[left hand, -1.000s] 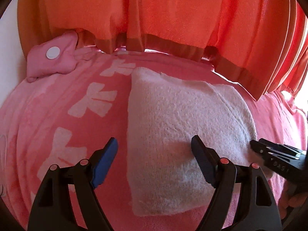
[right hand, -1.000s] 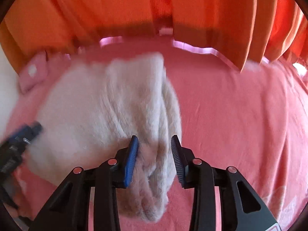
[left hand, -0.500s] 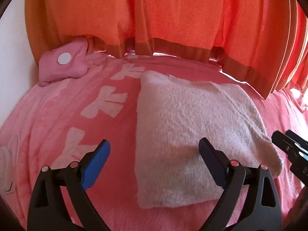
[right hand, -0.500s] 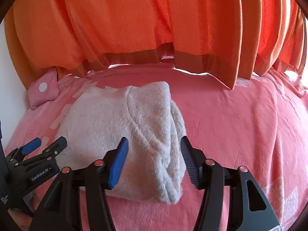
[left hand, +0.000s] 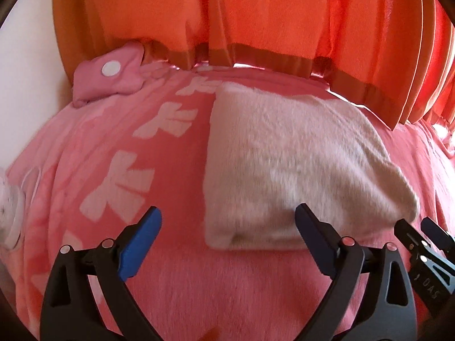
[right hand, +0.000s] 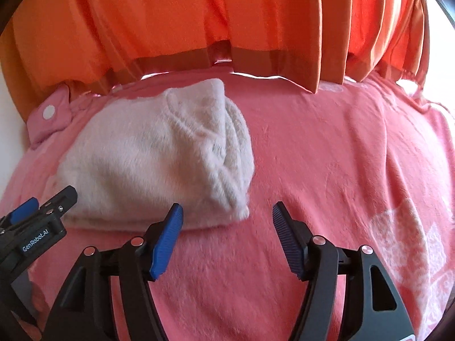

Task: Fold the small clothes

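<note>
Both grippers are shown with jaws spread wide and nothing held between them. Left gripper (left hand: 227, 227) is seen from its own wrist camera above a pink blanket (left hand: 170, 284); its blue-padded left finger (left hand: 142, 243) lies over bare blanket, while its right finger (left hand: 312, 238) overlaps the near edge of a folded white fleece garment (left hand: 284, 156) in the picture, though contact cannot be judged. Right gripper (right hand: 227, 227) is seen from its wrist camera just short of the garment's (right hand: 153, 164) near right corner, with both fingers over blanket (right hand: 327, 156) and apart from the fabric.

Each gripper appears in the other's view: the right gripper's black fingertips (left hand: 423, 238) enter at the lower right edge of the left view, beside the garment's right corner, and the left gripper (right hand: 42, 210), marked "GenRobot.AI", enters at the lower left of the right view, near the garment's left corner.

The garment is laid flat on the blanket as a compact folded bundle, with ribbed layers visible along its right side. White bow-like motifs (left hand: 119, 187) are printed on the blanket to the garment's left. A small pink cushion with a white disc (left hand: 109, 76) is placed at the far left, against the hem of orange curtains (left hand: 256, 14) that close the background. A white wall (left hand: 25, 71) is seen at the left margin.
</note>
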`<state>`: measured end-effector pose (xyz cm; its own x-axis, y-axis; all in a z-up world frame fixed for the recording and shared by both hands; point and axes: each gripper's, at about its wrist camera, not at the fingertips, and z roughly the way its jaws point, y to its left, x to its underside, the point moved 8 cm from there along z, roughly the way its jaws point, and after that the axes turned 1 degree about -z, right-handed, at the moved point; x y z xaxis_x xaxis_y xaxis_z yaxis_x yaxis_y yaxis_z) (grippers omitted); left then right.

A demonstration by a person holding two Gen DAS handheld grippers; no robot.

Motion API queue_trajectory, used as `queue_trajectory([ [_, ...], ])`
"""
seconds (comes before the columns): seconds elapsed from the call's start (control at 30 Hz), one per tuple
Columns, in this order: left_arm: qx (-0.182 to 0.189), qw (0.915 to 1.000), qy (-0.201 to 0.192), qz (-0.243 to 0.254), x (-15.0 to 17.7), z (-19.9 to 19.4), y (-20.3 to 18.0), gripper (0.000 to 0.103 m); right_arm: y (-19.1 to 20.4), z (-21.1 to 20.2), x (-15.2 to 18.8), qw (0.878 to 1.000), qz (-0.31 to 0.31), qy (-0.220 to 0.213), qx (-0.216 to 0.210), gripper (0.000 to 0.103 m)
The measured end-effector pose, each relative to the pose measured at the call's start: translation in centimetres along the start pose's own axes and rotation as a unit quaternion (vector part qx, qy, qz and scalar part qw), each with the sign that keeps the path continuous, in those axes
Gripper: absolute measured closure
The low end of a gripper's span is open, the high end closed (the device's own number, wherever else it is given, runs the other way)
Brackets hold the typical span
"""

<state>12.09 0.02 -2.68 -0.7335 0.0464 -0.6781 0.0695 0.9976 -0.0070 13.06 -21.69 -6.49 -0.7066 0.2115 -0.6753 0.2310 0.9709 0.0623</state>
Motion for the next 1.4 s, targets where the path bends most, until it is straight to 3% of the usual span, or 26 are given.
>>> queue_trajectory([
  [0.53,-0.019,0.9997,0.008,-0.010,3.0,-0.4,1.3,0.011,1.9,-0.8,2.1,1.000,-0.025,-0.005,0.000,0.039],
  [1.4,-0.031,0.9992,0.026,0.001,4.4,-0.2,0.5,0.010,1.0,-0.6,2.9,1.000,-0.008,0.006,0.005,0.039],
])
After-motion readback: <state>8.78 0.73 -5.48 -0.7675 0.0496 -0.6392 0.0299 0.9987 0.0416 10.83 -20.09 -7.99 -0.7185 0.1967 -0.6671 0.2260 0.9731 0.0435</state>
